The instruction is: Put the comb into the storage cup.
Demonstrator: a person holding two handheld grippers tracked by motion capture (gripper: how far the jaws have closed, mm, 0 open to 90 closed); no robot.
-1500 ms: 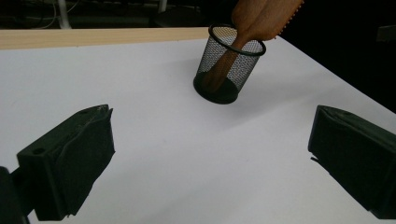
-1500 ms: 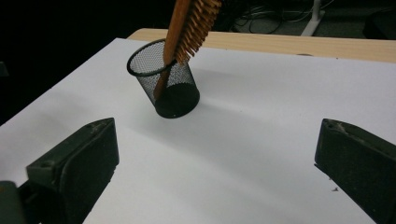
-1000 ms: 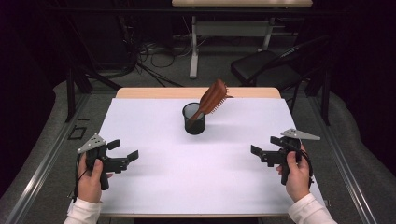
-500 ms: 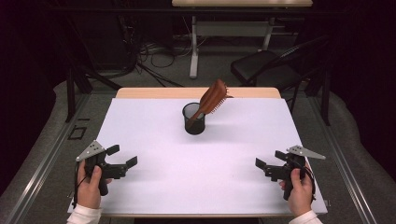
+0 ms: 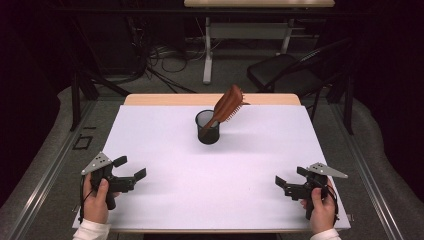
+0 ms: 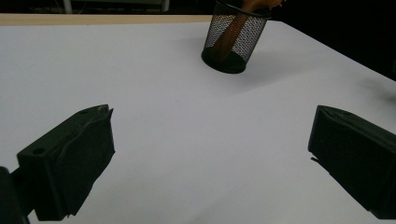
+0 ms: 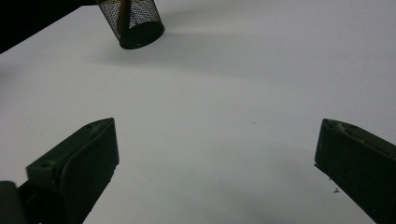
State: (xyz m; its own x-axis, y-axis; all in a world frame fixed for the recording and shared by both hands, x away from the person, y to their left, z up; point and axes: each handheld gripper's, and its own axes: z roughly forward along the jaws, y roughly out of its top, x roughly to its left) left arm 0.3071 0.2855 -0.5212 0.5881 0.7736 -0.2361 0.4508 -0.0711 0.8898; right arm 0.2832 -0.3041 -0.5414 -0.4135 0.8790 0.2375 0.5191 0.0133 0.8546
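Your left gripper (image 5: pixel 131 169) sits at the near left corner of the white table (image 5: pixel 260 165), jaws spread wide with nothing between them; in the left gripper view (image 6: pixel 210 135) bare tabletop lies between the two black jaws. Your right gripper (image 5: pixel 287 181) mirrors it at the near right corner, jaws likewise apart and empty (image 7: pixel 217 149). Compared with a second ago, both grippers have drawn back toward you and outward, away from the centre. Well apart from both, at the far middle of the table, the black mesh cup (image 5: pixel 207 127) stands upright with the brown hairbrush (image 5: pixel 227 106) leaning in it, handle down, bristled head out over the rim to the right. The retreat, judged with the brush already seated, suggests that the placing is complete.
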